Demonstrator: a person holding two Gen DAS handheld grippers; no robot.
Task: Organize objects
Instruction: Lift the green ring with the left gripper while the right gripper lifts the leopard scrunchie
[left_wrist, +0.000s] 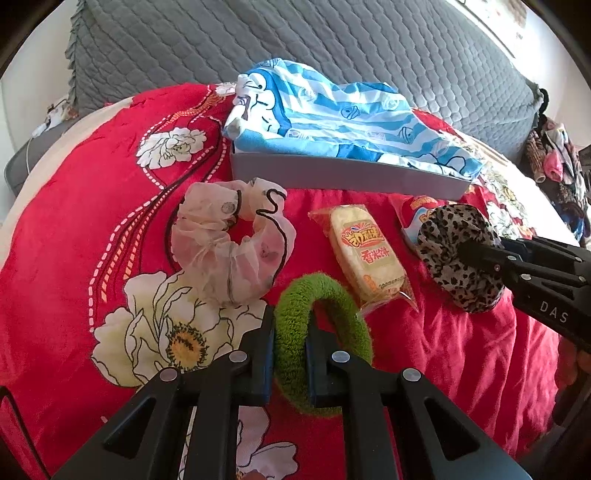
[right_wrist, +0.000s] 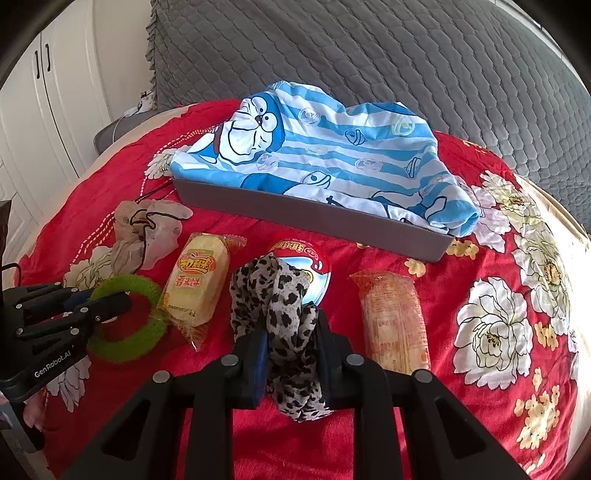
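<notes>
In the left wrist view my left gripper (left_wrist: 291, 321) is shut on a green fuzzy scrunchie (left_wrist: 325, 295) that rests on the red floral blanket. My right gripper (right_wrist: 291, 325) is shut on a leopard-print scrunchie (right_wrist: 273, 295), bunched between its pads just above the blanket. A sheer pale scrunchie (left_wrist: 229, 240) lies loose at the left. Between the two grippers sits a yellow rice-cracker packet (left_wrist: 369, 254). A red and blue snack packet (right_wrist: 314, 266) lies partly hidden behind the leopard scrunchie. An orange packet (right_wrist: 395, 321) lies to the right.
A grey tray (right_wrist: 295, 210) stands behind the objects, with a blue striped cartoon cloth (right_wrist: 325, 155) draped over it. A grey quilted cover (left_wrist: 295, 44) rises at the back. White cupboard doors (right_wrist: 44, 92) are at the left, and a clothes pile (left_wrist: 557, 155) at the right.
</notes>
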